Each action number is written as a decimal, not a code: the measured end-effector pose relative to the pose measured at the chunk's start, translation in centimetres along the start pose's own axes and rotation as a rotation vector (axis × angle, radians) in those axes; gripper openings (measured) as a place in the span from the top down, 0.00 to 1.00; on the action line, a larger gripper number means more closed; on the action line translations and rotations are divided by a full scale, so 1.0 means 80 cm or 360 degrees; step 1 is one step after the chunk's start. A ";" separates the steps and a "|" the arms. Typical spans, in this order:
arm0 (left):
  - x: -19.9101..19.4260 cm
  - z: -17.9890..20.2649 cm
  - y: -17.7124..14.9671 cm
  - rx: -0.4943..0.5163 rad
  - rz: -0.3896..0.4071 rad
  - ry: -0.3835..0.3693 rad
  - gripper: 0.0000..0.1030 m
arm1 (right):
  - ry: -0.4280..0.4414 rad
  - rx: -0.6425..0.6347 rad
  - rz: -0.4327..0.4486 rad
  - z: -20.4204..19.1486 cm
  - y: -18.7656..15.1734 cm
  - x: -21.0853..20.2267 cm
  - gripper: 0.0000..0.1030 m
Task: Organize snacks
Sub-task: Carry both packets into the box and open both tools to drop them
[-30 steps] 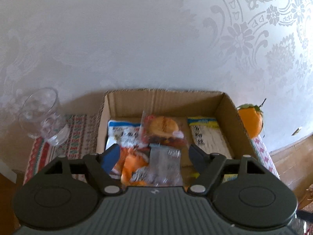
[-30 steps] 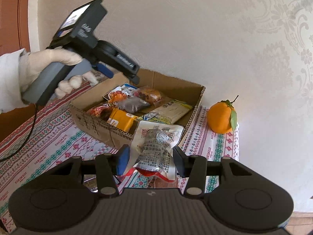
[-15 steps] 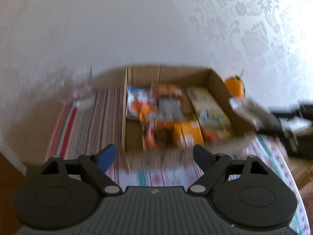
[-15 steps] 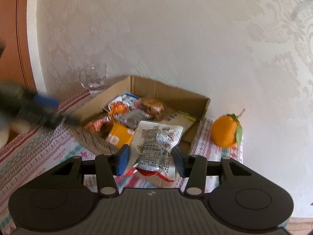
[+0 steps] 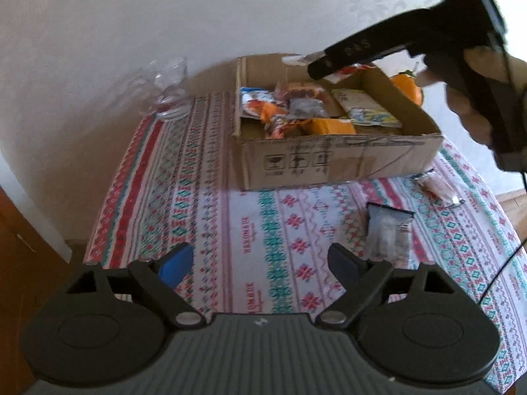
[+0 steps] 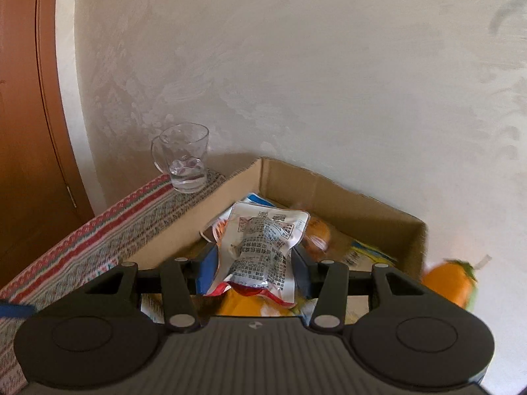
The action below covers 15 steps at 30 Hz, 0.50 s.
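A cardboard box [image 5: 329,161] with several snack packets inside stands at the back of the patterned tablecloth. My right gripper [image 6: 255,260] is shut on a white snack pouch [image 6: 263,247] and holds it over the box [image 6: 329,194]; it shows from outside in the left wrist view [image 5: 316,65]. My left gripper [image 5: 260,263] is open and empty, low over the cloth in front of the box. A grey snack packet [image 5: 388,233] lies on the cloth just right of it. A small clear packet [image 5: 434,184] lies further right.
A glass mug [image 6: 182,158] stands by the wall left of the box, blurred in the left wrist view [image 5: 164,89]. An orange [image 6: 448,283] sits right of the box. A wooden door [image 6: 26,115] is at the far left. The table edge runs on the left.
My left gripper has pulled back from over the box to the front of the table. My right gripper has moved forward with the pouch to above the box.
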State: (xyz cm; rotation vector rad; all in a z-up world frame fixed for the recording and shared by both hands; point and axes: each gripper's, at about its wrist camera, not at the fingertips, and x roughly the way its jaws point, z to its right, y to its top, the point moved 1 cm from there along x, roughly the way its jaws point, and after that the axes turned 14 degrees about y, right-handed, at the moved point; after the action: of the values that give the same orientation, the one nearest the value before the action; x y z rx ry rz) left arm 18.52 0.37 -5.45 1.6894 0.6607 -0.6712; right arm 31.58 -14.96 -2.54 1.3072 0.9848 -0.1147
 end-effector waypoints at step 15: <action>0.009 -0.018 -0.005 -0.0068 -0.0059 0.0033 0.14 | -0.0059 0.0082 0.0009 0.025 0.025 0.054 0.08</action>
State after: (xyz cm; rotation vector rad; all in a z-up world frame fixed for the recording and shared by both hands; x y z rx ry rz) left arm 18.85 1.94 -5.96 1.6504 0.7176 -0.6621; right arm 36.44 -14.06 -4.00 1.3504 0.9518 -0.1603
